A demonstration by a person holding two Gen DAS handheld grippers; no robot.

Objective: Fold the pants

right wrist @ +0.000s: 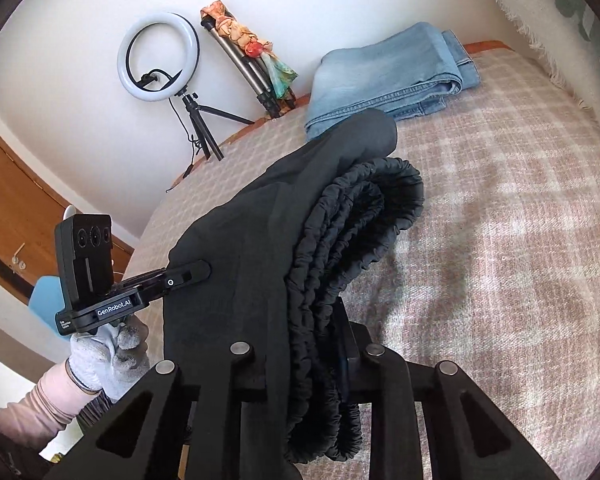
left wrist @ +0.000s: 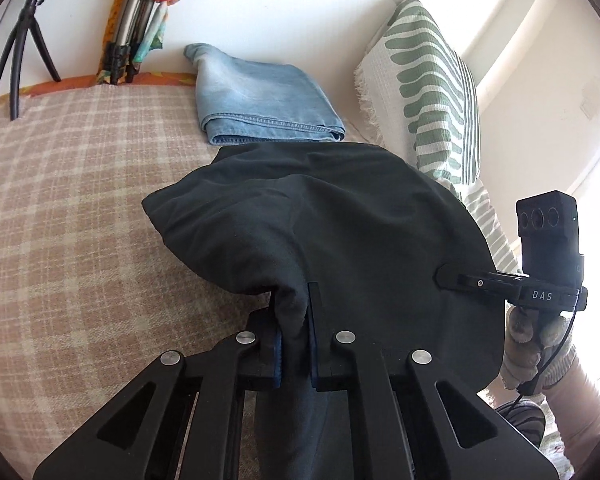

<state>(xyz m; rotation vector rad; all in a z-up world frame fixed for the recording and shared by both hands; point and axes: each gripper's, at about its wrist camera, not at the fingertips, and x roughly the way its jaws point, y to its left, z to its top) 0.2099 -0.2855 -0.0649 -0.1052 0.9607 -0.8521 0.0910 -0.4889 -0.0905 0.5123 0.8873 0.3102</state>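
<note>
We are pinching the soft black elastic-waisted pants (left wrist: 340, 224) with both the left tool (left wrist: 294, 340) and the right tool (right wrist: 304, 360), above the plaid woven bed cover (right wrist: 500, 240).

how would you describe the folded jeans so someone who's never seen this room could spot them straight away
Start at the bed with the pink-and-cream checked blanket and look to its far edge by the white wall. The folded jeans lie flat there, beyond the black pants held by both grippers. They are the only light blue denim item, untouched by either gripper.

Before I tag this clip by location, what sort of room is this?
Probably a bedroom: a bed with a checked blanket, a pillow against the wall, and folded jeans lying on it.
</note>
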